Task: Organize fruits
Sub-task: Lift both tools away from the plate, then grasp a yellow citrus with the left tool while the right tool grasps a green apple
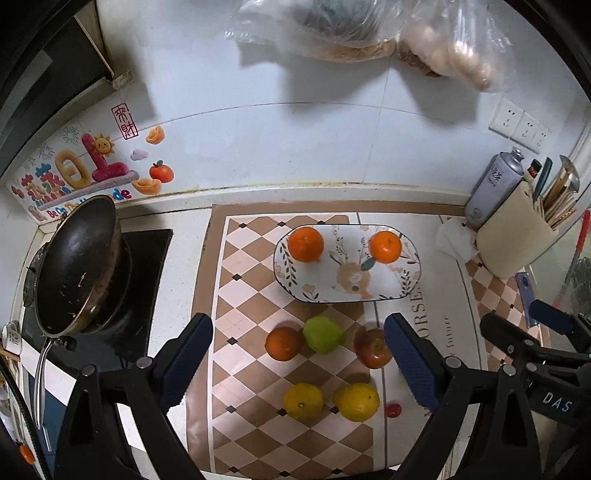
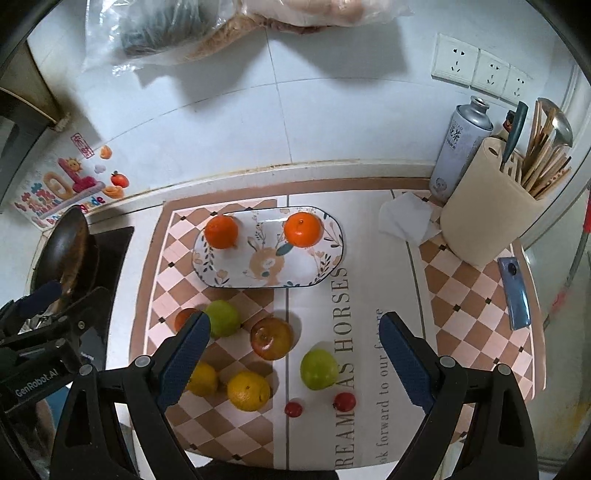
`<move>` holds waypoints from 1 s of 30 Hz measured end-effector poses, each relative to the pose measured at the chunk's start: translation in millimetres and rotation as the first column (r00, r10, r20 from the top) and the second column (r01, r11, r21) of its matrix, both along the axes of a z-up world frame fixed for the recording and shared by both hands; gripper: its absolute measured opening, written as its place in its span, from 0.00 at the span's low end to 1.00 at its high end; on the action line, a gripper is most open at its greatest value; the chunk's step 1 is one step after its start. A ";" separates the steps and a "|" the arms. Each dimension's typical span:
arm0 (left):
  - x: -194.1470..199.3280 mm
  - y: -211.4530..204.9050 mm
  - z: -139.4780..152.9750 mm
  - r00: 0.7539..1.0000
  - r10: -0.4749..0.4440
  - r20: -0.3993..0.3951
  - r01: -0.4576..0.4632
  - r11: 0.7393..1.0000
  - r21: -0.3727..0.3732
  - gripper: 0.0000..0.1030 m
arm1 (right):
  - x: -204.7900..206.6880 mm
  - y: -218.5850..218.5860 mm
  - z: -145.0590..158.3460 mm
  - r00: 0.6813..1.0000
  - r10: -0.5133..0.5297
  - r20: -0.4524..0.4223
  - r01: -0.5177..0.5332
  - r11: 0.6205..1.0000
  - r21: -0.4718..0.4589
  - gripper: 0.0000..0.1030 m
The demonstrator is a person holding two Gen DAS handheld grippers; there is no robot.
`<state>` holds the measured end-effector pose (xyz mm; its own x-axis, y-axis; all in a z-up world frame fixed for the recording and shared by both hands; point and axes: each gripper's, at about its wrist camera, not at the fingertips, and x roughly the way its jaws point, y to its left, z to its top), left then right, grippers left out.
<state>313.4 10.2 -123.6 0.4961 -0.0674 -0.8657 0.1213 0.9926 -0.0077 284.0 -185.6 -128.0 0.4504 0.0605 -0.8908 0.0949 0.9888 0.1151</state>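
An oval patterned plate (image 1: 369, 291) (image 2: 236, 275) holds two oranges (image 1: 306, 244) (image 1: 385, 247) (image 2: 221, 232) (image 2: 303, 229). In front of it on the checkered mat lie a third orange (image 1: 283, 343), a green apple (image 1: 323, 334) (image 2: 222, 317), a red apple (image 1: 373, 348) (image 2: 272, 338), two lemons (image 1: 303, 401) (image 1: 356, 401) (image 2: 248, 390), a second green apple (image 2: 319, 369) and two small red fruits (image 2: 293, 408) (image 2: 344, 401). My left gripper (image 1: 298, 365) is open and empty above the loose fruit. My right gripper (image 2: 295, 363) is open and empty beside it.
A dark wok (image 1: 79, 266) sits on the stove at the left. A cream utensil holder (image 2: 484, 218), a spray can (image 2: 461, 147) and a crumpled tissue (image 2: 406, 218) stand at the back right. A blue phone (image 2: 515, 293) lies at the right. Plastic bags (image 1: 332, 29) hang on the wall.
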 end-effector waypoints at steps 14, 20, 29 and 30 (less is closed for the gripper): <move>13.5 14.6 -62.3 0.993 0.040 -0.115 -0.040 0.999 0.005 0.99 | 4.2 -17.8 -71.5 0.986 -0.023 -0.165 0.043 0.992 0.117 0.92; 15.3 20.4 -147.1 0.943 0.039 -0.331 -0.016 0.997 0.070 0.99 | 12.1 -37.2 -163.9 0.938 -0.047 -0.342 0.104 0.983 0.148 0.92; 5.1 10.9 -228.0 0.837 -0.011 -0.547 0.003 1.000 -0.016 0.87 | 12.2 -39.9 -236.0 0.882 -0.024 -0.470 0.136 0.969 0.204 0.81; 4.7 7.2 -232.8 0.833 -0.026 -0.552 0.016 1.000 -0.022 0.78 | 12.6 -39.3 -240.7 0.880 -0.022 -0.474 0.135 0.969 0.206 0.79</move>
<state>318.1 17.3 -356.5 -0.0659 -0.0880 -0.9939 0.1128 0.9891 -0.0951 296.6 -224.9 -368.7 -0.0002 0.2677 -0.9635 0.2696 0.9278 0.2578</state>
